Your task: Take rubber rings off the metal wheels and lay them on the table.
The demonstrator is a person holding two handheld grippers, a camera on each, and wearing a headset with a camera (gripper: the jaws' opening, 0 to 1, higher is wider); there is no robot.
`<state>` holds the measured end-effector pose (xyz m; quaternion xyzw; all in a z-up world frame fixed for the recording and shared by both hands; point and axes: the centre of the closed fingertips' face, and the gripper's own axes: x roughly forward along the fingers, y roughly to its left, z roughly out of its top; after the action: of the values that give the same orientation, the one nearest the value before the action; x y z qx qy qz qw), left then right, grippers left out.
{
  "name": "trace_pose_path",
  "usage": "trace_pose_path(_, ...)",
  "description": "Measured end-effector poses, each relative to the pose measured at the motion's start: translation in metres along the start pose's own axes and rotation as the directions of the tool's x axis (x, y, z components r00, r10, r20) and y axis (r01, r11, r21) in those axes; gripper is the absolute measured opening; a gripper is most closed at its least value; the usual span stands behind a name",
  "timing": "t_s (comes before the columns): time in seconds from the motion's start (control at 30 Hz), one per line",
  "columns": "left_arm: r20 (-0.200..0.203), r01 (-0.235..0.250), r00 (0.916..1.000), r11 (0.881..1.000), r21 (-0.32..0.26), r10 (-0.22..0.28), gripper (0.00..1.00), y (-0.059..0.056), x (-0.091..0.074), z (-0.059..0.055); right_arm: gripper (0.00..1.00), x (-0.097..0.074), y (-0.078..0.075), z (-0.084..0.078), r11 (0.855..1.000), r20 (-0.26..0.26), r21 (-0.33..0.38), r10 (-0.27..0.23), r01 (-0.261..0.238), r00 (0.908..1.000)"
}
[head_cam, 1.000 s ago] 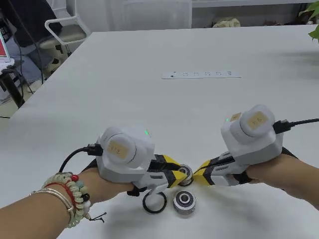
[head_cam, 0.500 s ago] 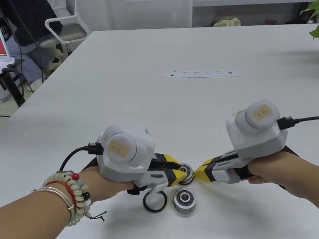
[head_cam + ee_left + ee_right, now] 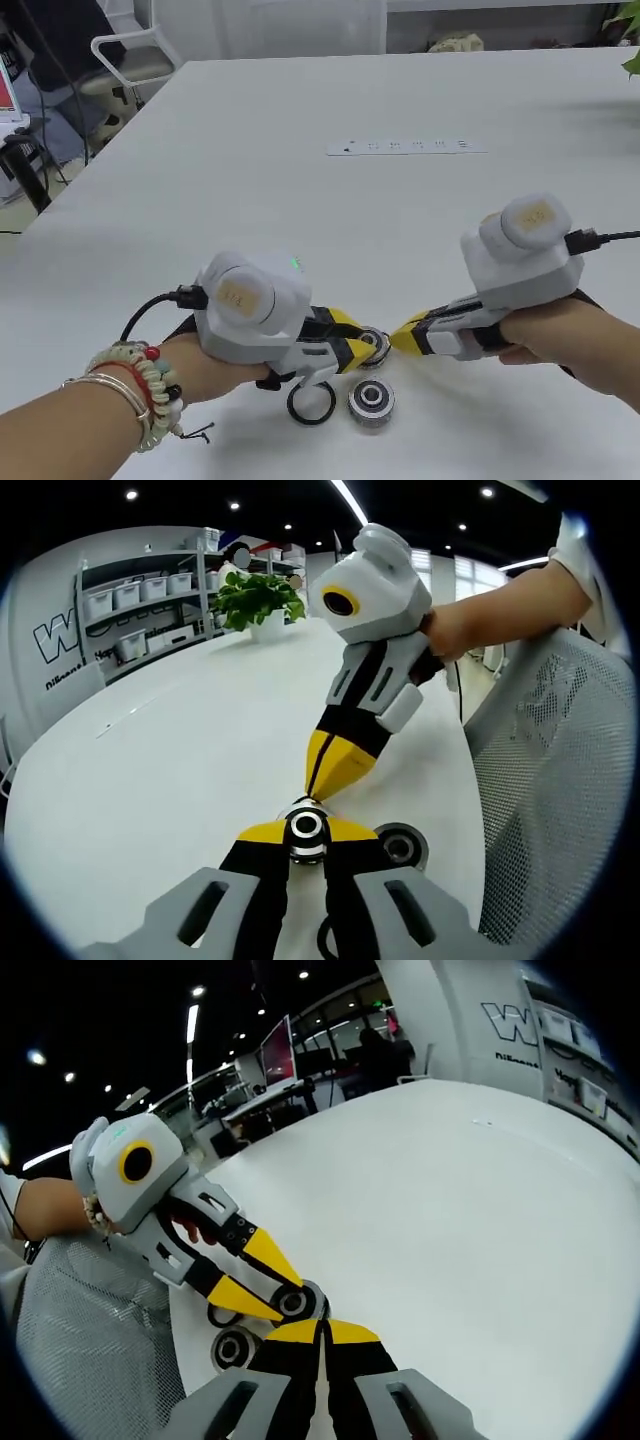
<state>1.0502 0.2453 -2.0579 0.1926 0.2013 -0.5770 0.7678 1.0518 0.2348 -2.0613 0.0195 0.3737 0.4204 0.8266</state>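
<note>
My left hand-held gripper [image 3: 358, 343] is clamped on a small metal wheel [image 3: 306, 826]. Its two yellow-tipped jaws press on opposite sides of the wheel and hold it just above the white worktop [image 3: 300, 200], near the front edge. In the left gripper view the wheel's shiny hub faces the camera, with a dark band around it.

My right hand-held gripper [image 3: 402, 338] comes in from the opposite side. Its jaws are drawn together to a point, with no gap visible between them. That point meets the rim of the held wheel. I cannot tell whether it has caught any rubber between the tips or only touches the edge.

A loose black rubber ring [image 3: 311, 403] lies flat on the worktop, just below the left hand-held gripper. Beside it, a second metal wheel [image 3: 370, 400] rests on the worktop, close to the ring but apart from it, almost under the held wheel. A white power strip [image 3: 407, 148] lies well apart, further back on the worktop.
</note>
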Motion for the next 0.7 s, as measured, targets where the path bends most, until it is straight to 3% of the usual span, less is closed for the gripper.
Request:
trace_pose_path(0.1,0.001,0.001,1.0,1.0,0.0,-0.001,0.07,-0.0001,0.0,0.0001,0.0,0.0009,-0.0034,-0.007,0.998,-0.031,-0.053,-0.028,0.027,0.9991)
trace_pose_path(0.33,0.005,0.003,1.0,1.0,-0.001,-0.003,0.07,0.0,0.0001,0.0001,0.0,0.0,-0.001,-0.0035,1.0,-0.02,-0.011,-0.009,0.009,0.9998)
trace_pose_path(0.7,0.006,0.004,1.0,1.0,0.005,-0.004,0.07,-0.0009,-0.0002,-0.0003,0.0,0.0004,0.0058,-0.0017,0.999,-0.031,-0.028,-0.02,0.019,0.9993)
